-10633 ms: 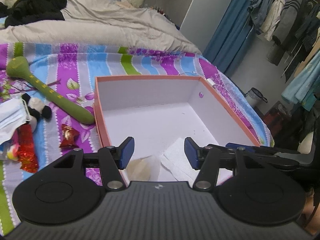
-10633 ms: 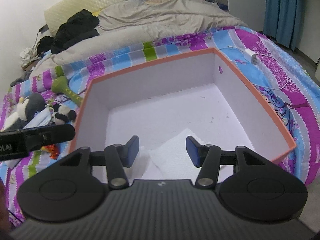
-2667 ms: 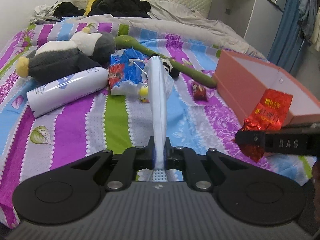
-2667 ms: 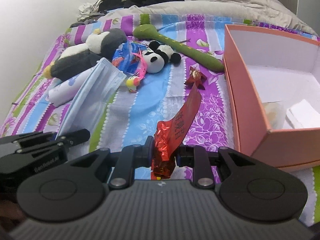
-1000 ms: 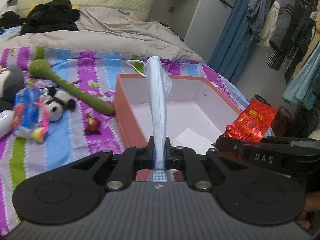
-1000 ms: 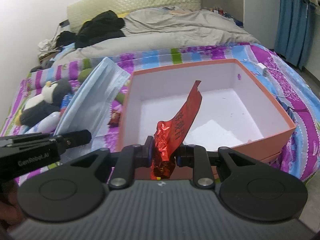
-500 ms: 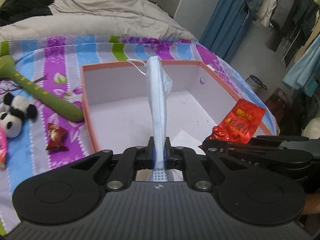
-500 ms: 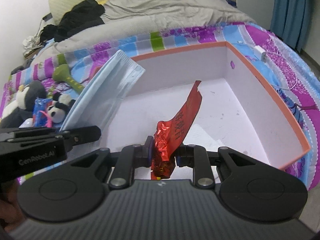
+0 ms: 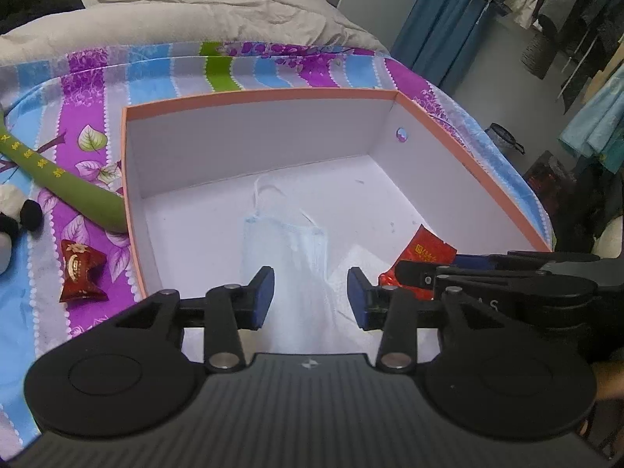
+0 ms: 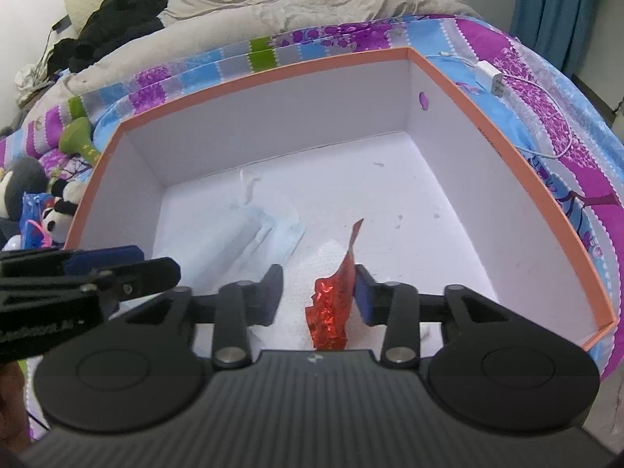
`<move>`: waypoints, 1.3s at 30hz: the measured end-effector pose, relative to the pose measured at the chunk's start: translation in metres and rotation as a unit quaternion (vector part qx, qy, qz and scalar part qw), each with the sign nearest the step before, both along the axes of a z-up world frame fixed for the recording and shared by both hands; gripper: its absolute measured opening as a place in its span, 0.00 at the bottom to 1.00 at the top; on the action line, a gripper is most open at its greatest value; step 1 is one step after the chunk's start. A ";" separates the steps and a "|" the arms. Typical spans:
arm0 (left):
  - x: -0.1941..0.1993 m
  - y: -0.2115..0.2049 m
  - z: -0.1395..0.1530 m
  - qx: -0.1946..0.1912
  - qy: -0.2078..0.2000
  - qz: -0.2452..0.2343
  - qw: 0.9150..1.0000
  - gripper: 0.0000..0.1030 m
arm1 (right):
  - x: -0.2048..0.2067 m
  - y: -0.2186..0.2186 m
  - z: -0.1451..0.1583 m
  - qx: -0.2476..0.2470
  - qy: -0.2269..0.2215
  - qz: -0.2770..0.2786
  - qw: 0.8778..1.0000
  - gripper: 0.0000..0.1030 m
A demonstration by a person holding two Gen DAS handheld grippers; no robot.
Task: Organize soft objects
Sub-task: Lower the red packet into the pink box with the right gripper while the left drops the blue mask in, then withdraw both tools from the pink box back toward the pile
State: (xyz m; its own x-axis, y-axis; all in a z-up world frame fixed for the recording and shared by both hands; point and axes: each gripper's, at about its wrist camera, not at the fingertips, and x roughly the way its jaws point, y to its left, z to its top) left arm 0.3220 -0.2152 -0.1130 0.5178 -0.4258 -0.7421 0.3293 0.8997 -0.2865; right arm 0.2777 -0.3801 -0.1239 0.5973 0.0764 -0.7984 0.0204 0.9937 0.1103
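An orange box (image 9: pixel 257 95) with a white inside sits on the striped bedspread. A pale blue face mask (image 9: pixel 284 249) lies flat on the box floor, just beyond my left gripper (image 9: pixel 310 298), whose jaws are opening with nothing pressed between them. My right gripper (image 10: pixel 318 292) hangs low over the box, its jaws opening too. A red foil packet (image 10: pixel 333 304) stands between them, leaning on the right pad and clear of the left one. From the left wrist view, the packet (image 9: pixel 425 249) pokes up beside the right gripper (image 9: pixel 425 269).
White tissue paper (image 10: pixel 319 261) lies on the box floor under the packet. Left of the box are a green plush stick (image 9: pixel 58 183), a red wrapped sweet (image 9: pixel 80 269) and a panda plush (image 10: pixel 58 202). A charger with cable (image 10: pixel 491 78) lies right of the box.
Both grippers have sunk closer over the box and opened. The mask has dropped from the left gripper onto the box floor. The red packet is loose between the right jaws.
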 end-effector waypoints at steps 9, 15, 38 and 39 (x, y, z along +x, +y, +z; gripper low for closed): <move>-0.025 0.011 0.026 -0.007 -0.029 0.007 1.000 0.46 | -0.015 0.003 0.016 0.009 -0.015 -0.003 1.000 0.42; -0.057 0.024 0.049 -0.011 -0.053 0.017 0.998 0.46 | -0.040 0.010 0.036 0.010 -0.038 -0.001 0.999 0.42; -0.216 0.098 0.101 -0.026 -0.123 0.064 0.990 0.46 | -0.174 0.072 0.092 0.035 -0.122 0.034 0.991 0.42; -0.223 0.102 0.100 -0.025 -0.125 0.068 0.990 0.46 | -0.179 0.075 0.092 0.037 -0.124 0.037 0.991 0.42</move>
State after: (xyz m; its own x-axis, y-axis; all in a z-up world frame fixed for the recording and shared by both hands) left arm 0.0993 -0.1130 -0.0129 0.7375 -0.3729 -0.5631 0.2733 0.9272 -0.2561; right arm 0.0985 -0.3050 -0.0316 0.7654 0.1807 -0.6176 -0.0892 0.9803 0.1762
